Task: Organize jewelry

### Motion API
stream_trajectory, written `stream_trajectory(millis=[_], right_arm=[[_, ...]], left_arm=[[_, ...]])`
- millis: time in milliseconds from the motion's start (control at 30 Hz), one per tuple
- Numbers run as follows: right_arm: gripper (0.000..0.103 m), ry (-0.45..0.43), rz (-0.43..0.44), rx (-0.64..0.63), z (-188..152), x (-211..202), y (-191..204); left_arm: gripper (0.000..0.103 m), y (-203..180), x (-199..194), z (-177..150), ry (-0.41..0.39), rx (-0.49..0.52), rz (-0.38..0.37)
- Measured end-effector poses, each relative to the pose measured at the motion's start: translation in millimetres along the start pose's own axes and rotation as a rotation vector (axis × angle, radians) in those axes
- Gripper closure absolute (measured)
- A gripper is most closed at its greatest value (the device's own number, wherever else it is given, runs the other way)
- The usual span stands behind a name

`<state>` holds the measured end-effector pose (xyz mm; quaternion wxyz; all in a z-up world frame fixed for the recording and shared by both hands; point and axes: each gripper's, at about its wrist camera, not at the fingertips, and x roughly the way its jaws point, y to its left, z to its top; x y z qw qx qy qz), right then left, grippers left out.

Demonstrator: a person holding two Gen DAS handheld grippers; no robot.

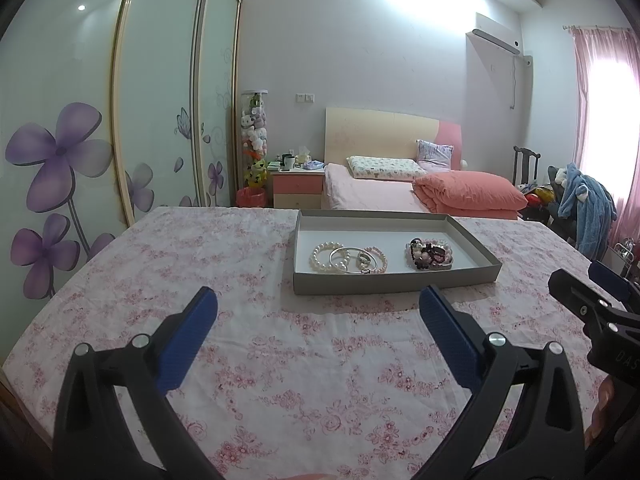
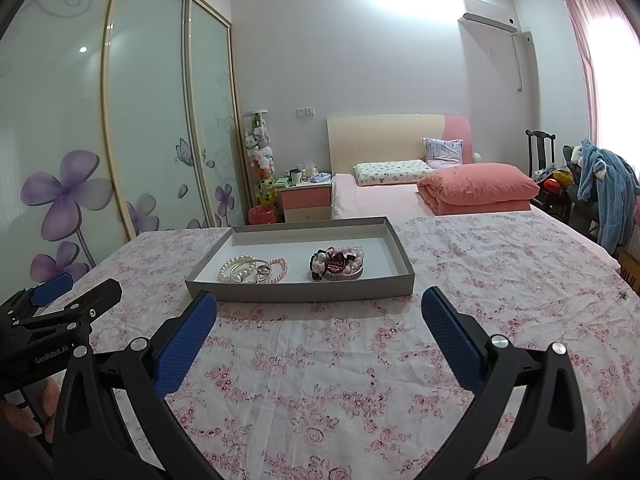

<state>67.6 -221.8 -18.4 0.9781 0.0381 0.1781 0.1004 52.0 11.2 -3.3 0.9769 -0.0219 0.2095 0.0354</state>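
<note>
Ahead, my left gripper [image 1: 316, 316] and right gripper [image 2: 318, 314] gape wide, empty; the shallow grey cardboard tray [image 1: 394, 280] of beaded bracelets [image 1: 348, 259] lies crosswise, nearer my right.

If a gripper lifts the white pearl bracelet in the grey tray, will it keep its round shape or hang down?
The pearl bracelet is probably a string of separate beads, so it would likely sag into a loop. Its round, glossy beads may slip between flat pads. It overlaps the silver bangle in the tray, so lifting it might drag that along.
</note>
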Motion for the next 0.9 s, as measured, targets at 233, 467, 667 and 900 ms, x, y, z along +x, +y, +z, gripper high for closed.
stream_trajectory(millis=[233,467,667,900], right_arm=[[0.002,0.002,0.0,0.001,0.3,-0.2,-0.1],[0.002,0.003,0.0,0.001,-1.0,0.7,-1.0],[0.002,0.003,-0.001,0.002,-0.9,0.4,-1.1],[0.002,0.004,0.0,0.002,0.4,0.9,-1.7]], left_arm=[[0.004,-0.8,-0.4,-1.7,0.002,0.001,-0.002],[0.004,-2.5,-0.6,-4.1,0.002,0.004,-0.003],[0.004,-3.1,0.3,-4.6,0.006,0.004,-0.005],[0.004,-2.5,1.6,-3.2,0.014,0.001,-0.008]])
